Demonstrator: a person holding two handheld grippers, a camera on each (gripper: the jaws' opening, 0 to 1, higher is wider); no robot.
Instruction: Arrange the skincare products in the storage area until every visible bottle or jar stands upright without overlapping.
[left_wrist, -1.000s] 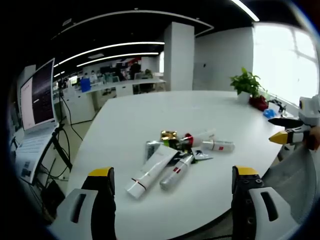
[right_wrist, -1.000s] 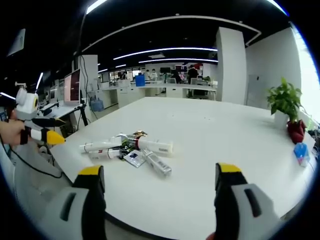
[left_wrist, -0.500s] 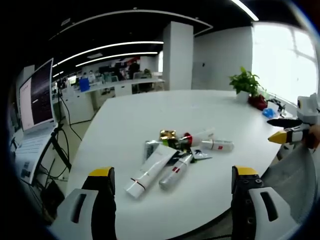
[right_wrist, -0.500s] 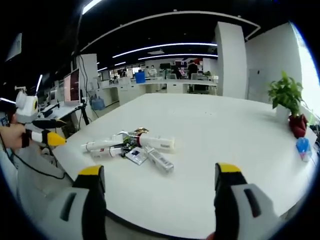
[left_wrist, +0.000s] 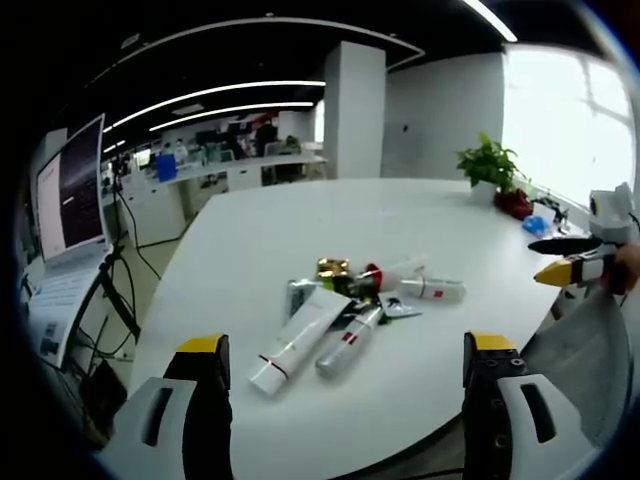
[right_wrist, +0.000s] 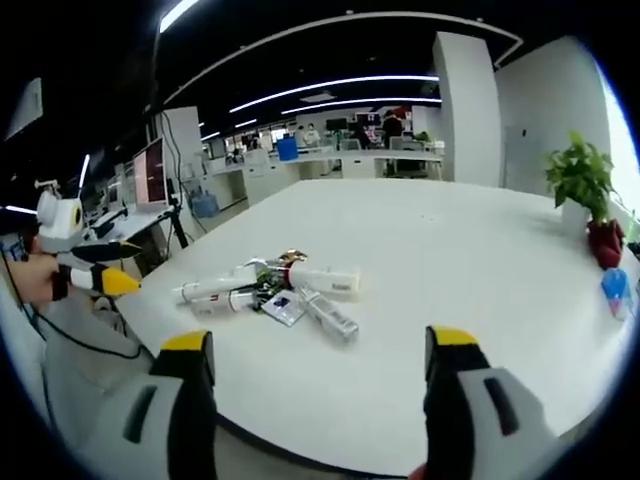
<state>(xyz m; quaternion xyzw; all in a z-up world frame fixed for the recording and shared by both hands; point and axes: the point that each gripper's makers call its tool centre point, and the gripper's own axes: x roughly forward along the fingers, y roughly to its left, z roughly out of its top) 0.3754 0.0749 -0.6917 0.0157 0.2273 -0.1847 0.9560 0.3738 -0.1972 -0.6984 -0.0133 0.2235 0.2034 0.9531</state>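
A heap of skincare tubes and bottles lies flat and overlapping on the white table (left_wrist: 300, 225). In the left gripper view a long white tube (left_wrist: 297, 340) and a silver bottle (left_wrist: 347, 342) lie nearest, with a gold-capped jar (left_wrist: 332, 268) and a white bottle (left_wrist: 432, 290) behind. My left gripper (left_wrist: 345, 375) is open, short of the heap. The right gripper (left_wrist: 570, 262) shows at the right edge. In the right gripper view the same heap holds a white tube (right_wrist: 212, 291), a white bottle (right_wrist: 325, 282) and a silver bottle (right_wrist: 329, 315). My right gripper (right_wrist: 318, 365) is open, held back from them. The left gripper (right_wrist: 95, 270) appears at the left.
A potted plant (left_wrist: 490, 165) in a red pot stands at the table's far side, also the potted plant (right_wrist: 583, 185). A small blue object (right_wrist: 615, 285) lies near it. A laptop on a stand (left_wrist: 70, 200) stands left of the table. Office desks fill the background.
Both cameras shifted slightly; the heap sits a little differently in each view. The products themselves have not moved, and both grippers stay open.
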